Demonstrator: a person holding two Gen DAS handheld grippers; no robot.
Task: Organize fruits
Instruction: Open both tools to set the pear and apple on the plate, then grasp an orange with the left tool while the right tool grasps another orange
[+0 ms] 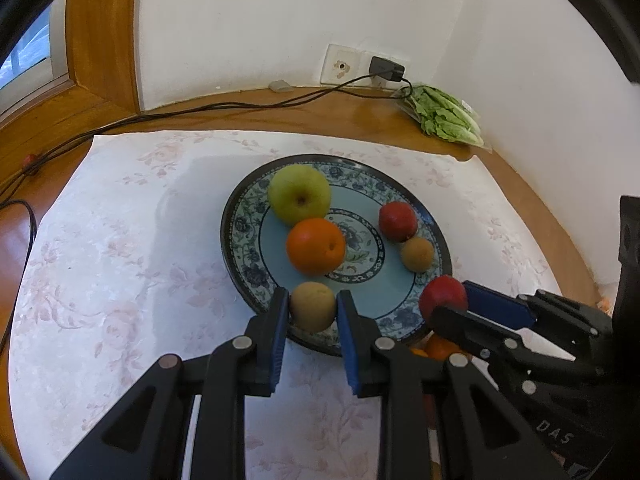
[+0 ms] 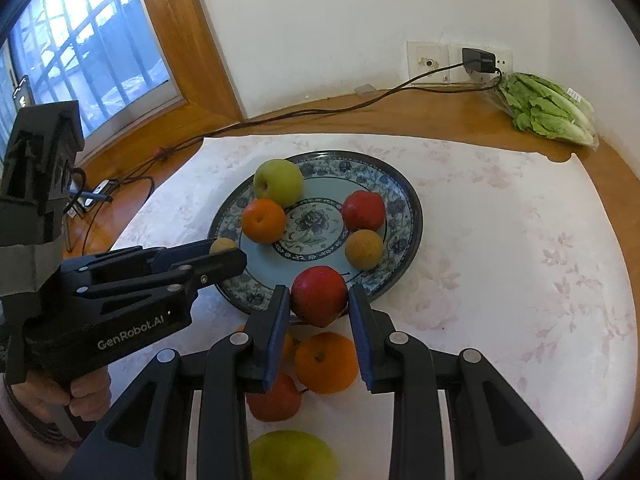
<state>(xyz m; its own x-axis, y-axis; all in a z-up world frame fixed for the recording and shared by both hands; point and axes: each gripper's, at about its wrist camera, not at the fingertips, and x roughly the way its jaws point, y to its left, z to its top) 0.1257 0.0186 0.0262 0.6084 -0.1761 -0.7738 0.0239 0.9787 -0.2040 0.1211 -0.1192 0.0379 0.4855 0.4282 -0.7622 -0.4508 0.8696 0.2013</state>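
Observation:
A blue patterned plate (image 1: 244,248) (image 2: 404,216) holds a green apple (image 1: 299,194) (image 2: 279,182), an orange (image 1: 316,246) (image 2: 264,221), a red fruit (image 1: 397,221) (image 2: 363,211) and a brown fruit (image 1: 417,254) (image 2: 363,249). My left gripper (image 1: 313,307) (image 2: 224,254) is shut on another brown fruit (image 1: 313,306) (image 2: 222,245) over the plate's near rim. My right gripper (image 2: 319,297) (image 1: 450,306) is shut on a red apple (image 2: 319,295) (image 1: 442,295) at the plate's near edge.
On the white floral cloth (image 2: 500,260) below my right gripper lie an orange (image 2: 326,363), a reddish-orange fruit (image 2: 276,400) and a green apple (image 2: 292,458). Bagged lettuce (image 2: 546,110) and a plugged charger (image 2: 478,61) with cable are at the wall.

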